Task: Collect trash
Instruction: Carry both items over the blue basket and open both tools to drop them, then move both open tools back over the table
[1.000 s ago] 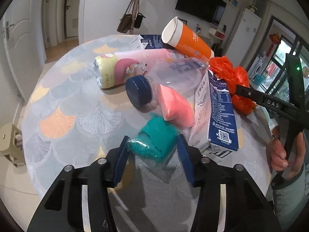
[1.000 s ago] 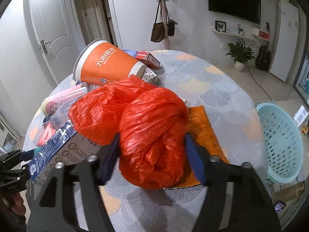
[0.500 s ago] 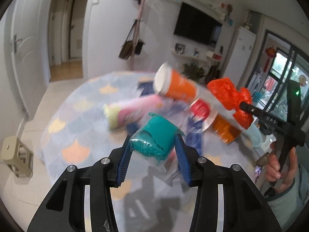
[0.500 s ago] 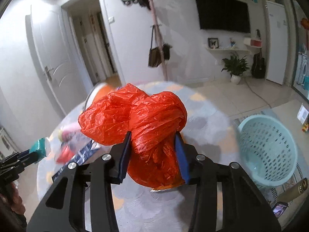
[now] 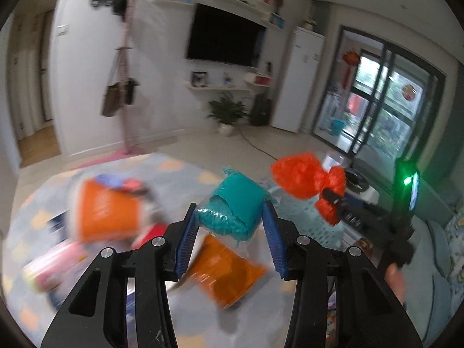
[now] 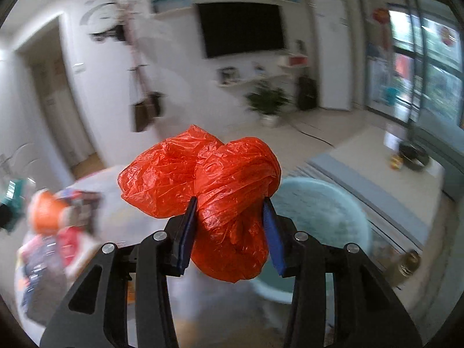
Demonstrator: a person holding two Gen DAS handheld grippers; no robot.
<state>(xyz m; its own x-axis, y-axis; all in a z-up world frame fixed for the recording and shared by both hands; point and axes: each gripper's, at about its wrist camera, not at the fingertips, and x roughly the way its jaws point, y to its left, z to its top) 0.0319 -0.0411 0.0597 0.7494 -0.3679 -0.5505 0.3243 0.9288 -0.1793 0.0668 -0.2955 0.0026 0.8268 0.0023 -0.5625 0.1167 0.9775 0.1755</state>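
My left gripper (image 5: 230, 213) is shut on a teal roll wrapped in clear plastic (image 5: 235, 206), held in the air above the round patterned table (image 5: 179, 174). My right gripper (image 6: 230, 206) is shut on a crumpled orange-red plastic bag (image 6: 220, 185), which bulges above and below the blue pads. The left wrist view shows that same bag (image 5: 301, 179) at the right, over a pale teal mesh basket (image 5: 304, 223). The basket (image 6: 322, 214) lies just behind and below the bag in the right wrist view.
Blurred trash lies on the table: an orange paper cup (image 5: 107, 214), an orange wrapper (image 5: 226, 272), a pink tube (image 5: 49, 266) and cartons (image 6: 43, 258). A low coffee table (image 6: 385, 168) and a sofa edge (image 5: 440, 249) stand right of the basket. A coat stand (image 5: 124, 87) is behind.
Both grippers rose off the table with their loads and swung right toward the basket. The right jaws squeezed tighter on the orange-red bag. The table trash slid to the left of both views.
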